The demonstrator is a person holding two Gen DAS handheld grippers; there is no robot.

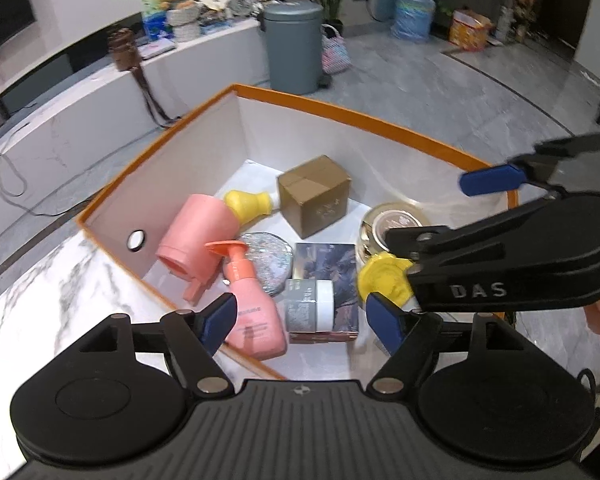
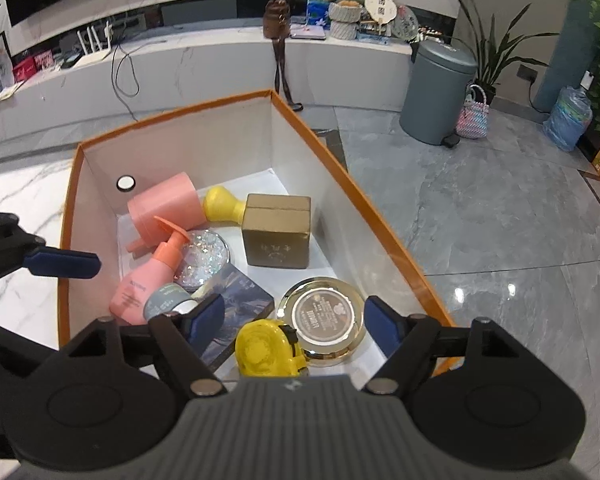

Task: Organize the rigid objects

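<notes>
An orange-rimmed white box (image 1: 340, 114) (image 2: 172, 112) on a marble table holds several objects: a pink cup (image 1: 198, 236) (image 2: 168, 206), a pink pump bottle (image 1: 252, 312) (image 2: 148, 280), a yellow bulb shape (image 1: 246, 205) (image 2: 222, 204), a brown carton (image 1: 314, 194) (image 2: 278, 230), a glittery round case (image 1: 274, 256) (image 2: 204, 258), a dark printed box (image 1: 328, 264) (image 2: 240, 304), a grey jar (image 1: 310, 310) (image 2: 166, 300), a gold round tin (image 1: 392, 220) (image 2: 324, 318) and a yellow tape measure (image 1: 384, 278) (image 2: 266, 350). My left gripper (image 1: 302, 324) is open over the box's near side. My right gripper (image 2: 296, 320) is open above the tape measure and tin.
A grey bin (image 1: 296, 46) (image 2: 440, 92) stands on the tiled floor beyond the box. A white counter (image 2: 220, 52) with toys and a brown bag runs behind. A water jug (image 1: 414, 14) and plants stand farther back. The marble table (image 1: 40, 288) extends left of the box.
</notes>
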